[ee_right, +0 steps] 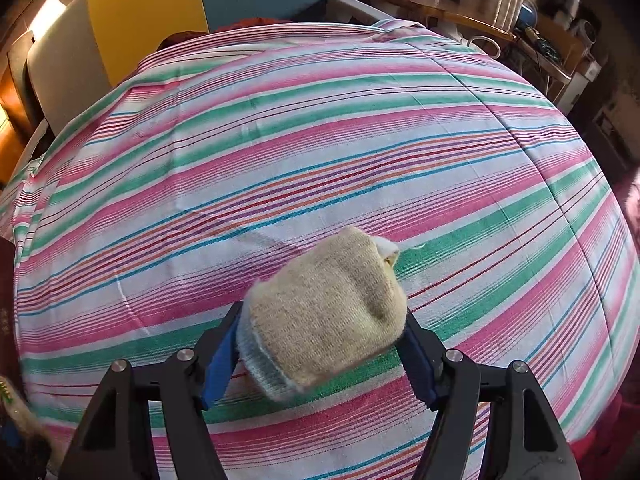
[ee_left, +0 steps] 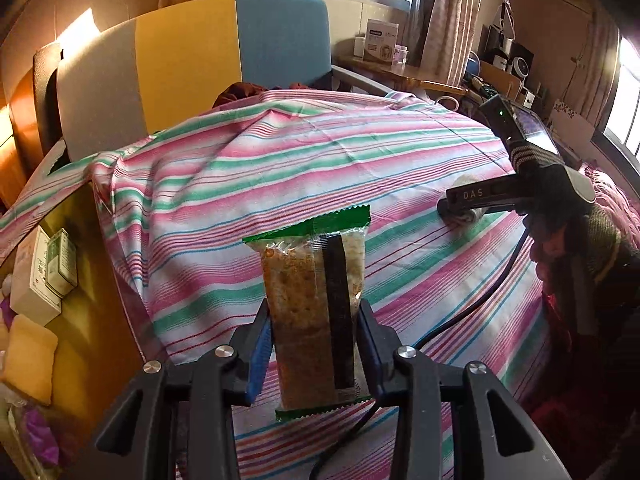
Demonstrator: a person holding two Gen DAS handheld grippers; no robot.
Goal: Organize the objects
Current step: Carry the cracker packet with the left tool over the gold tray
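Snack packet (ee_left: 314, 312) (green-edged, clear) stands clamped upright in the left gripper (ee_left: 314, 332), above the striped sheet (ee_left: 280, 160); the right gripper (ee_right: 320, 344) pinches a rolled beige sock (ee_right: 328, 312) against that sheet.

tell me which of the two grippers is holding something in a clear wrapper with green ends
The left gripper: its pads clamp a clear snack packet with green crimped ends. The right gripper grips a beige rolled sock instead.
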